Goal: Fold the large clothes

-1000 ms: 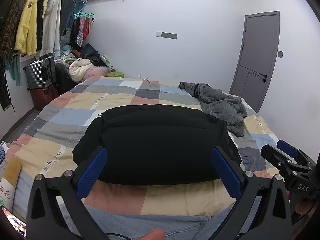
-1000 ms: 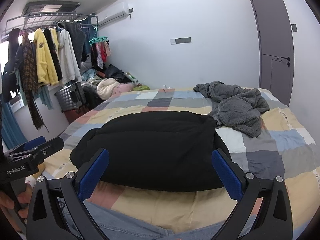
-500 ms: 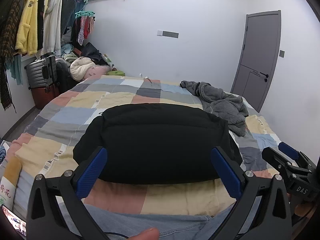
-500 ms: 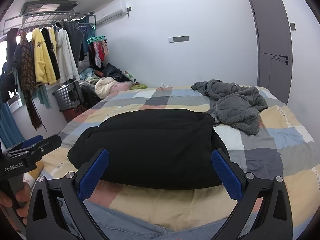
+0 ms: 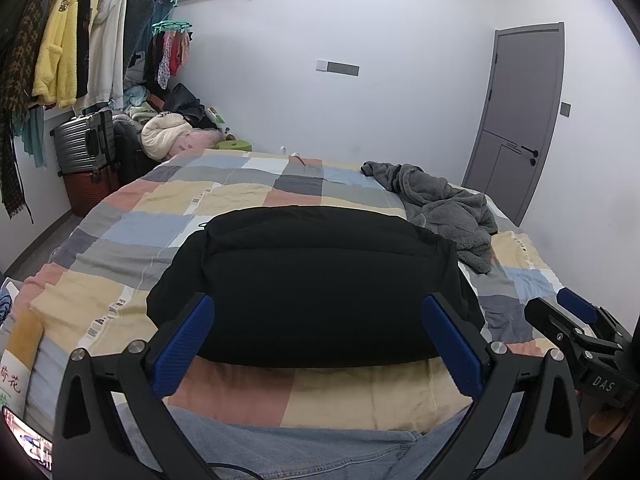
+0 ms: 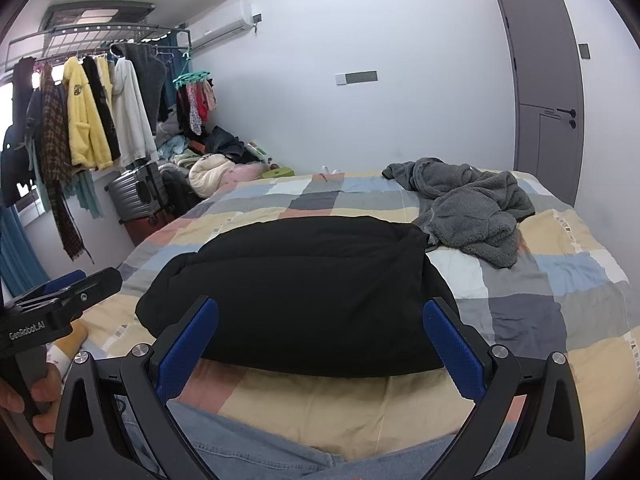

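- Holding both claws spread wide and empty, I hover at the near edge of the bed (image 5: 120,216), level, pointing at the far wall.
- Left claw (image 5: 316,340): blue pads apart, nothing between them, framing the black coat's (image 5: 316,280) near edge without touching it.
- Black coat: lies mid-bed, already folded into a thick, rounded bundle. I judge it soft, puffy and springy, fairly light but bulky; it may slip or spring back open. Best to pinch the near hem corners, one claw each.
- Right claw (image 6: 320,340): likewise spread, empty, just short of the coat.
- Grey fleece (image 6: 472,216): crumpled far right, touching the coat's far corner, still unfolded.
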Tool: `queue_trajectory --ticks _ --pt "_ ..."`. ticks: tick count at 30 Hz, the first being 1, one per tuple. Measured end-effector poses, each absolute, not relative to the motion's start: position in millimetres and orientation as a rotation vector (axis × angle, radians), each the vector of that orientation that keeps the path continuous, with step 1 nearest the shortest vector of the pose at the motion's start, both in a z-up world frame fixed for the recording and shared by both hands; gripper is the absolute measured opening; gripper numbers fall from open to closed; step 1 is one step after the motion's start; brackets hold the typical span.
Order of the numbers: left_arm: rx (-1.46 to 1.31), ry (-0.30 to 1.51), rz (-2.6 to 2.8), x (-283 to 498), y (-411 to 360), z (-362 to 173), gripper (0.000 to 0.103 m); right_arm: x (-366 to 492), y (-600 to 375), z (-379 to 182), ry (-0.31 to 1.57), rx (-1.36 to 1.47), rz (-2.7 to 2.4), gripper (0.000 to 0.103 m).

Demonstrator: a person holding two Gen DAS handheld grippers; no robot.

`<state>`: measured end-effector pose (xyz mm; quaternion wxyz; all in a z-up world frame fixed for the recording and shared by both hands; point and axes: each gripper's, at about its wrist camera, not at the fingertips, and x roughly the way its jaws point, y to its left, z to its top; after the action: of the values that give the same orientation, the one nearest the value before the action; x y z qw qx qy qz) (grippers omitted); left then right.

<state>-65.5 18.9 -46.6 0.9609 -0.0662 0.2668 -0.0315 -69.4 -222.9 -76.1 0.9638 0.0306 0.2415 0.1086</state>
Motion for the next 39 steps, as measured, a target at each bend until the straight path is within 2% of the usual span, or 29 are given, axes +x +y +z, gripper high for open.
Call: queue_trajectory --ticks 39 --pt "-0.133 0.538 -0.062 -67.9 15.3 -41.8 0.103 -69.9 -223.7 -75.1 0.486 0.059 0.214 0.103"
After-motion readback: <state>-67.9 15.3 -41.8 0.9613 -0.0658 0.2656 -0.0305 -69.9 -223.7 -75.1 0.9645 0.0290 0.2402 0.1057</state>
